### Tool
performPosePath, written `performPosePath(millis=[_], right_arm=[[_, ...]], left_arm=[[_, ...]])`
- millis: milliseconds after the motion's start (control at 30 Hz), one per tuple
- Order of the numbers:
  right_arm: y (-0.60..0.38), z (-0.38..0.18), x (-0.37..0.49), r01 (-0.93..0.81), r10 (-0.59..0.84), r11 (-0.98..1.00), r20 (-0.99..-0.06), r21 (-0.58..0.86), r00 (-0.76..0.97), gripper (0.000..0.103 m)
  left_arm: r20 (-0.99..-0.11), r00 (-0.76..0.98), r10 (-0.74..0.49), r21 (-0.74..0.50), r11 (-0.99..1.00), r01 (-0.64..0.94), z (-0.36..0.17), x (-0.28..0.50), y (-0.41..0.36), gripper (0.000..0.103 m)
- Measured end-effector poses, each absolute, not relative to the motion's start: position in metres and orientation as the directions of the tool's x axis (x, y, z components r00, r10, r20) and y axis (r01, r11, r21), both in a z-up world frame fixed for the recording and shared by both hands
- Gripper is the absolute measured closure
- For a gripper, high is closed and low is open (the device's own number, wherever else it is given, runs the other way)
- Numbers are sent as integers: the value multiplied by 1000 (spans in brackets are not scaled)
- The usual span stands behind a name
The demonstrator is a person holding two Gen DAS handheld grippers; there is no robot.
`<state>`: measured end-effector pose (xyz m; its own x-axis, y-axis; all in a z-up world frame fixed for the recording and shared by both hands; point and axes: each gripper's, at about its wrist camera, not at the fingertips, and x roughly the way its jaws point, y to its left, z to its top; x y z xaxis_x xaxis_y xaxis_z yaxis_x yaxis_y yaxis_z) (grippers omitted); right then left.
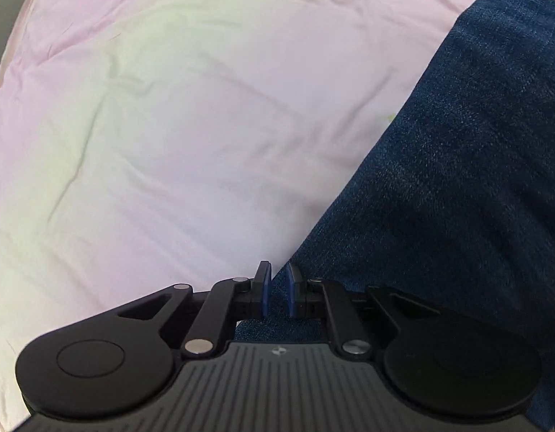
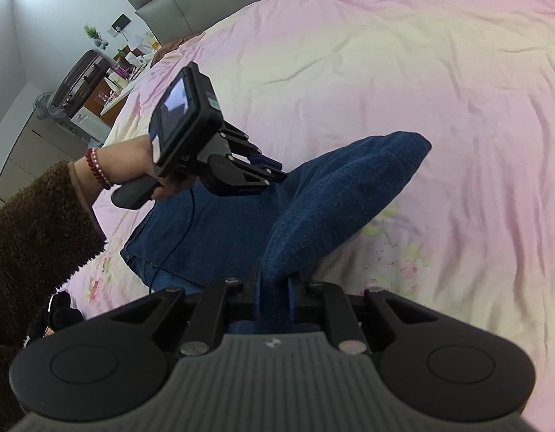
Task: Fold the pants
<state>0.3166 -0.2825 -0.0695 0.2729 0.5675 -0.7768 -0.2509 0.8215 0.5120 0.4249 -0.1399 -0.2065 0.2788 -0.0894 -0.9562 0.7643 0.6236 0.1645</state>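
- Brown fleece sleeve [image 2: 36,223] and a beaded wrist at far left; the hand [image 2: 147,169] grips the left gripper [image 2: 273,169] over the jeans [image 2: 212,230].
- Left gripper's [image 1: 277,289] pads stand narrowly apart at the denim's [image 1: 457,165] edge; whether they pinch it, I cannot tell.
- Right gripper [image 2: 273,298] is clamped on a raised denim fold.
- Pink, creased bedsheet [image 2: 403,90] spreads rightward; grey headboard [image 2: 169,3] and cluttered shelf [image 2: 108,82] behind.

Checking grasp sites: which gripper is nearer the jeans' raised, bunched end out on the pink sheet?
Left. The left gripper sits on the flat denim just beside the raised end of the jeans. The right gripper pinches a fold at the opposite, near end.
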Motion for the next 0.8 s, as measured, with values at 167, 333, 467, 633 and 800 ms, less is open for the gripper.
performPosePath(millis=[167, 333, 467, 633, 800], right_arm=[[-279, -65, 319, -237, 572, 819, -773, 522, 276, 94], [-266, -52, 317, -250, 573, 819, -763, 517, 299, 94], [-236, -33, 317, -299, 590, 805, -747, 513, 307, 94], [-170, -6, 323, -375, 608, 784, -736, 495, 298, 94], [-84, 0, 337, -402, 616, 768, -749, 499, 246, 94]], left_arm=[[-941, 327, -83, 206, 625, 753, -168, 387, -119, 89], [-912, 396, -108, 221, 684, 696, -113, 337, -64, 87], [-913, 385, -135, 153, 762, 630, -90, 291, -10, 86], [-929, 362, -84, 142, 821, 554, -98, 248, 51, 86], [-939, 338, -65, 106, 879, 464, -123, 220, 117, 86]])
